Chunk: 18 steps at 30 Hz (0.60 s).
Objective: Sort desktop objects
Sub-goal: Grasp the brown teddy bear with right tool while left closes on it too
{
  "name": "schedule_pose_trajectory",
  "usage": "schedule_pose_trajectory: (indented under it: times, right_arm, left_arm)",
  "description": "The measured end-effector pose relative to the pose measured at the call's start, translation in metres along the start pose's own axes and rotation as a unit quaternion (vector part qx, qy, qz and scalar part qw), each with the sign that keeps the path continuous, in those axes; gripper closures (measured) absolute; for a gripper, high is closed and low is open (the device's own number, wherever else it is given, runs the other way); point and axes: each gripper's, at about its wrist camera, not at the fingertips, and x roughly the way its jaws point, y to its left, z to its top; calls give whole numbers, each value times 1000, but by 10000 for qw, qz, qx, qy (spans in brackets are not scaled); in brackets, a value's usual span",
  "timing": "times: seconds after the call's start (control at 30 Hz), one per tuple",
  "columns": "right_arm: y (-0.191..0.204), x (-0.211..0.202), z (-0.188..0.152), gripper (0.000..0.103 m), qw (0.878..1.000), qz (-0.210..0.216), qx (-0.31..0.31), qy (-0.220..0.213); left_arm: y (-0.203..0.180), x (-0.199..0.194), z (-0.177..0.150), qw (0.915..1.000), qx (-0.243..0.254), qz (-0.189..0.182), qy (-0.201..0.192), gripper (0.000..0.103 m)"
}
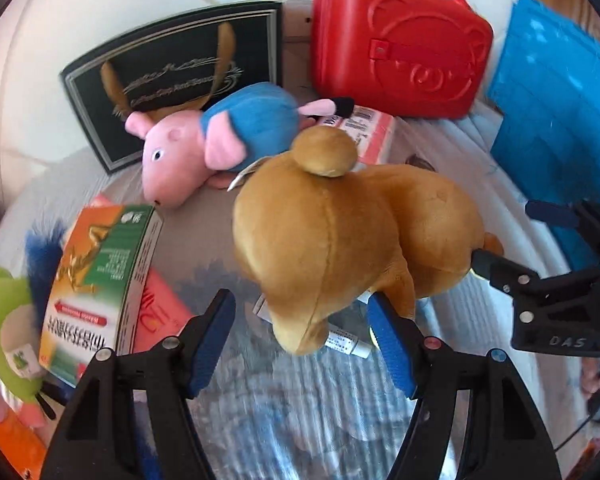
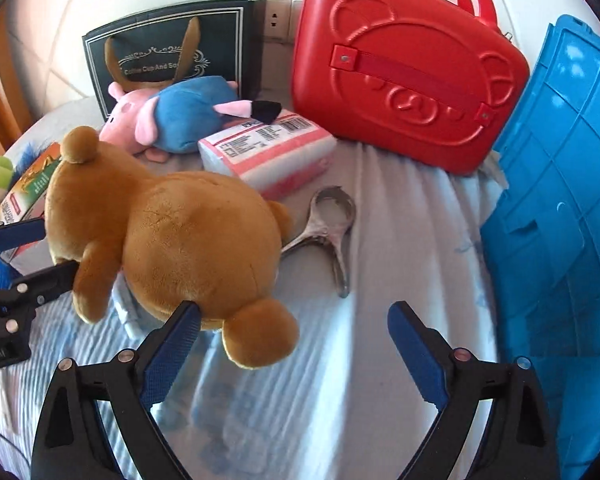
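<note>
A brown plush bear point(image 1: 352, 236) lies on the cloth-covered table, also in the right wrist view point(image 2: 172, 240). My left gripper point(image 1: 304, 340) is open, its fingers on either side of the bear's arm. My right gripper point(image 2: 296, 344) is open, its left finger beside the bear's foot; it shows at the right of the left wrist view point(image 1: 504, 236). A pink and blue plush pig point(image 1: 216, 140) lies behind the bear point(image 2: 172, 120). A metal opener point(image 2: 328, 232) lies right of the bear.
A red bear-embossed case point(image 2: 404, 76) stands at the back, a blue plastic crate point(image 2: 564, 216) at the right. A pink-white box point(image 2: 268, 156), a dark gift bag point(image 2: 168, 48), a green-orange medicine box point(image 1: 100, 280) and a green plush toy point(image 1: 4, 320) lie around.
</note>
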Motion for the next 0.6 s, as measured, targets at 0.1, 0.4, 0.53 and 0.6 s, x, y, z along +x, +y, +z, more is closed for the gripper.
schedule_pose_trajectory:
  times: [0.1,0.4,0.53,0.6]
  right_arm:
    - [-7,0,-2,8,9997,214,128,14]
    - [23,0,4,8,9956,925,-87,-85]
    - [28,11,17,8,9942,1065,-37,-156]
    - [30,19,21,8,9929,1183,-45,-141]
  left_arm:
    - [-3,15,2,9998,88,104,156,35]
    - [19,33,3,9994,-258,-171,152,35]
    - [17,35,1,9999,-22,11,162,35]
    - [17,42,4,9997,-41,136,180,35]
